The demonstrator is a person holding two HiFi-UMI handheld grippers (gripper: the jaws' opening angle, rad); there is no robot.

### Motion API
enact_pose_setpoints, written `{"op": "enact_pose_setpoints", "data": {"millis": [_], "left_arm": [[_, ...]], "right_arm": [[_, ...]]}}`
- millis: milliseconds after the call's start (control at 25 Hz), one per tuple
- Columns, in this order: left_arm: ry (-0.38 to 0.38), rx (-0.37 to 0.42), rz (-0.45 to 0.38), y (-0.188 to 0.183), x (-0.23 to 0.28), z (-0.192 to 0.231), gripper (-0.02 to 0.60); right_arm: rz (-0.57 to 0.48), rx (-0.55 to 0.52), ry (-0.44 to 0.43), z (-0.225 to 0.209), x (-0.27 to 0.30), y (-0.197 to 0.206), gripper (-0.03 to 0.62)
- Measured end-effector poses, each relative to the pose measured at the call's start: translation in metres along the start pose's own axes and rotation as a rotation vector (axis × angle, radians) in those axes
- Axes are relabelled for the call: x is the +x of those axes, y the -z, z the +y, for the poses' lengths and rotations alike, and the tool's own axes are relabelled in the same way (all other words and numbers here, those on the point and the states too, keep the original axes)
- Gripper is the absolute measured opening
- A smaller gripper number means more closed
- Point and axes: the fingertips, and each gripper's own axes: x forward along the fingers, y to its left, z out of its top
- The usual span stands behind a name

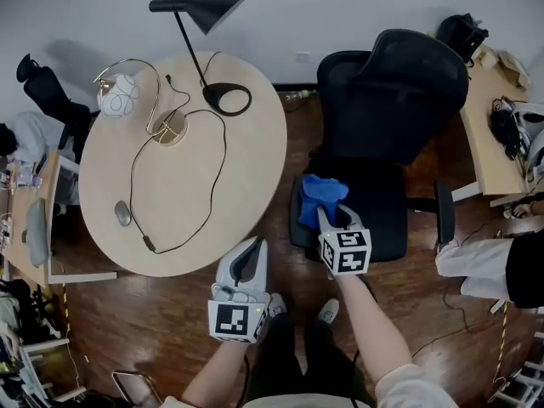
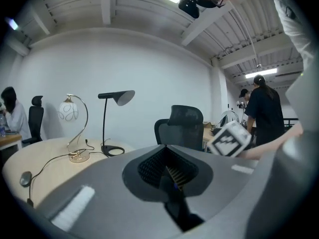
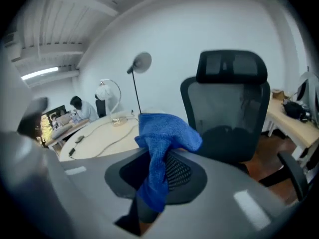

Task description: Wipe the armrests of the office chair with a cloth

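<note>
Gripping the one blue cloth [image 1: 319, 195], the right claw [image 1: 328, 218] hovers at the chair's [image 1: 399, 100] near armrest [image 1: 294, 228], just beside the round tabletop's [image 1: 255, 168] edge. The second armrest [image 1: 444, 213] stands clear over open floor [image 1: 425, 313]. The left claw [image 1: 251, 253], clenched and empty, hangs just off that edge.

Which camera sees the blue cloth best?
The right gripper view: the blue cloth fills its middle, pinched in the right gripper. The head view shows it small, by the chair. The left gripper view misses it.
</note>
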Motion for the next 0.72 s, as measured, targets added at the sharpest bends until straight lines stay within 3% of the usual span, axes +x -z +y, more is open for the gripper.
{"op": "enact_pose_setpoints", "data": {"millis": [160, 280, 360, 520, 720], "left_arm": [[0.019, -0.031, 0.156, 0.043, -0.012, -0.007, 0.054], [0.014, -0.034, 0.142, 0.061, -0.019, -0.004, 0.055], [0.012, -0.026, 0.124, 0.068, -0.022, 0.002, 0.055], [0.001, 0.001, 0.003, 0.071, -0.015, 0.013, 0.055], [0.005, -0.010, 0.007, 0.088, -0.001, 0.007, 0.054]], "right_arm": [[0.259, 0.037, 0.031, -0.029, 0.115, 0.073, 0.075], [0.363, 0.078, 0.039, -0.042, 0.143, 0.094, 0.077], [0.380, 0.066, 0.030, -0.042, 0.144, 0.097, 0.077], [0.351, 0.030, -0.042, -0.016, 0.117, 0.110, 0.075], [0.284, -0.007, -0.078, 0.033, 0.034, 0.167, 0.075]]}}
